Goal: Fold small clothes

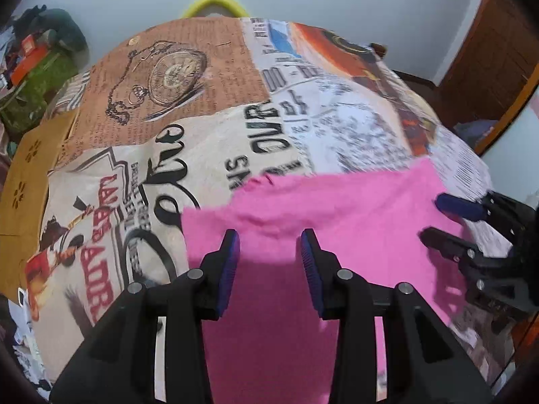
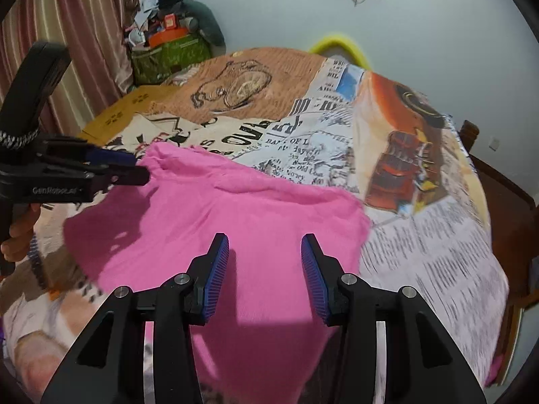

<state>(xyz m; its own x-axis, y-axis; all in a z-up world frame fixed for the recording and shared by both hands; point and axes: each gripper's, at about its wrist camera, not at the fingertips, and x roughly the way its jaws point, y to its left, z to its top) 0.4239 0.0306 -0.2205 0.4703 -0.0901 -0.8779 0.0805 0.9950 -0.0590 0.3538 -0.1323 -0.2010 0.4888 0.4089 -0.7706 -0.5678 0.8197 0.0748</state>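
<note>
The pink garment (image 1: 303, 269) lies spread on the tabletop, over a cloth printed with newsprint and a pocket watch (image 1: 175, 70), towards the near edge, and its lower part hangs over that edge. Its far border is wrinkled and uneven, so it probably needs smoothing before a fold.

The left tongs (image 1: 269, 256) hover above the garment with the jaws wide and nothing between them. The right tongs (image 2: 264, 262) are equally wide and empty, over the right half of the fabric. Seen from the right wrist, the left tongs (image 2: 134, 168) reach the garment's far left corner; whether they touch it I cannot tell. Both sit spread apart, likely to take two corners at once.

Beyond the tabletop's far edge a yellow hoop (image 1: 215, 3) stands against the wall, with a cardboard sheet (image 1: 30, 181) at the left edge.
</note>
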